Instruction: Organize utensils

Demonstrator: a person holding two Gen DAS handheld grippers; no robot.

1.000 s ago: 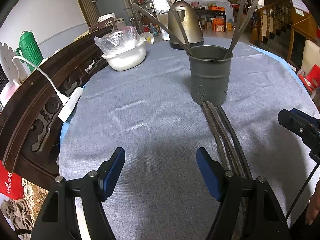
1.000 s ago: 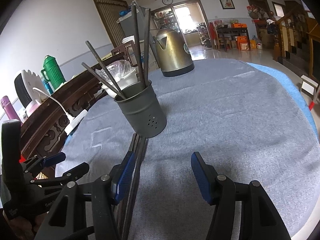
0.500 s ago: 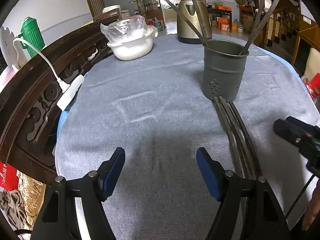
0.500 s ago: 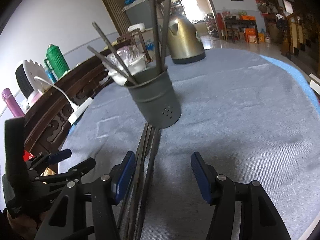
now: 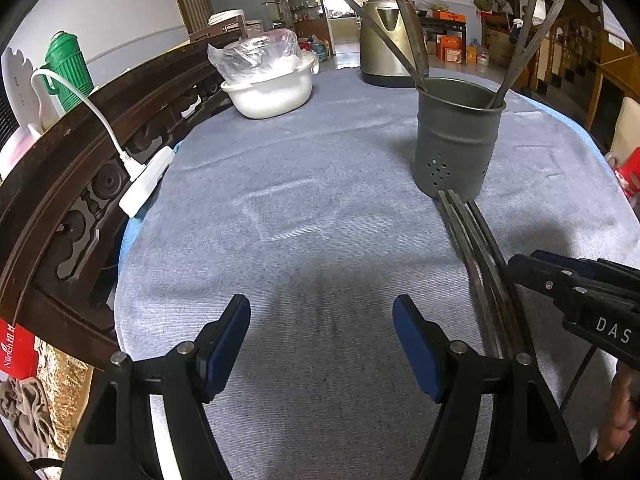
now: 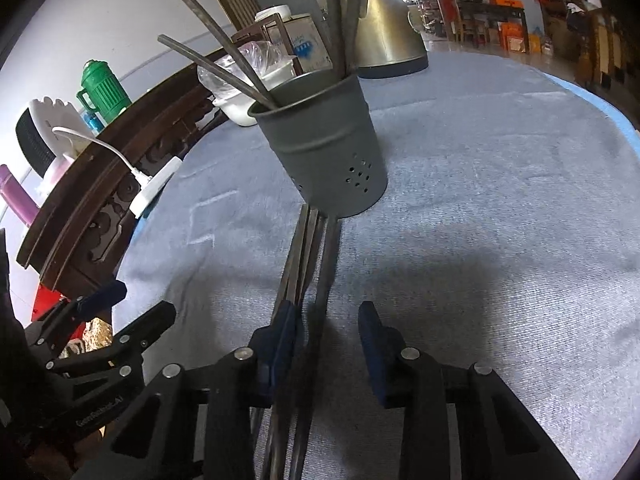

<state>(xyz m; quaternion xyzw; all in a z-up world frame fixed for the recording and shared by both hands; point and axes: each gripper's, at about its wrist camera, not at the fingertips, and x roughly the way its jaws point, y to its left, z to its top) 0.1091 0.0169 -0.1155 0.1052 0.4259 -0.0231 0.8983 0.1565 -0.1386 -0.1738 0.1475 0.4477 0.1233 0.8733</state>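
Observation:
A grey metal utensil cup (image 5: 458,136) stands on the blue-grey tablecloth (image 5: 312,208) with several dark metal sticks upright in it; it also shows in the right wrist view (image 6: 324,144). Three more dark sticks (image 5: 476,256) lie flat on the cloth, running from the cup's base toward me. My left gripper (image 5: 322,344) is open and empty over bare cloth, left of the sticks. My right gripper (image 6: 327,340) is partly closed, low over the lying sticks (image 6: 316,264), with one stick between its pads and the others at the left pad.
A white bowl covered with plastic (image 5: 268,84) and a metal kettle (image 5: 390,40) stand at the table's far side. A carved dark wooden rail (image 5: 80,160) with a white plug and cable (image 5: 146,180) borders the left edge.
My right gripper moved forward and down over the lying sticks and narrowed its jaws around them. The left gripper stayed open and shifted slightly closer to the table.

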